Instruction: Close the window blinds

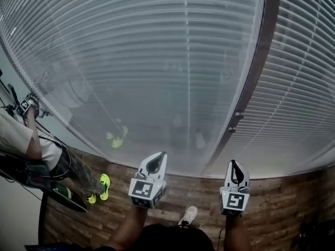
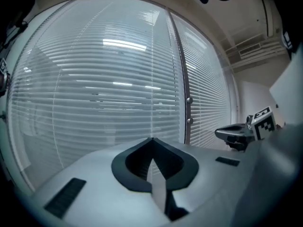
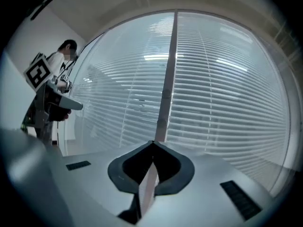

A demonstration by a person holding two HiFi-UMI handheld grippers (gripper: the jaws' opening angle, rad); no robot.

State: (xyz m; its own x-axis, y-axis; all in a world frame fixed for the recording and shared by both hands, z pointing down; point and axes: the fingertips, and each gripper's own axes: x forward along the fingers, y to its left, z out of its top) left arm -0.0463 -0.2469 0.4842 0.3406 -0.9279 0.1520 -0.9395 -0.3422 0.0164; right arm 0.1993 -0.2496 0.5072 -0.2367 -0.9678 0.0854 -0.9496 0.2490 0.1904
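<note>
Two window blinds [image 1: 157, 61] fill the head view. They hang side by side with horizontal slats, and a dark upright post [image 1: 250, 88] stands between them. Low in the picture, the left gripper [image 1: 157, 163] and the right gripper [image 1: 235, 171] point toward the blinds but are apart from them, above a wood-patterned floor [image 1: 282, 208]. At the left edge another person [image 1: 31, 140] in bright green shoes [image 1: 103, 187] stands near the left blind. A white shoe [image 1: 189, 213] shows between the wearer's arms.

From the left gripper view, the left gripper [image 2: 152, 142] is clenched – its jaws meet at the tips and nothing is between them. The blinds [image 2: 104, 89] stand ahead, with the post [image 2: 182, 79] a little to the right, and it carries two small knobs [image 2: 189, 110]. Further right is the right gripper [image 2: 236, 132] with its marker cube [image 2: 262, 119].

From the right gripper view, the right gripper [image 3: 153, 144] is also clenched and holds nothing. The post [image 3: 168, 79] rises directly beyond its tips, with blinds [image 3: 227, 93] on both sides. At the left is the left gripper [image 3: 59, 103] with its marker cube [image 3: 39, 72], and behind it the other person [image 3: 61, 60].
</note>
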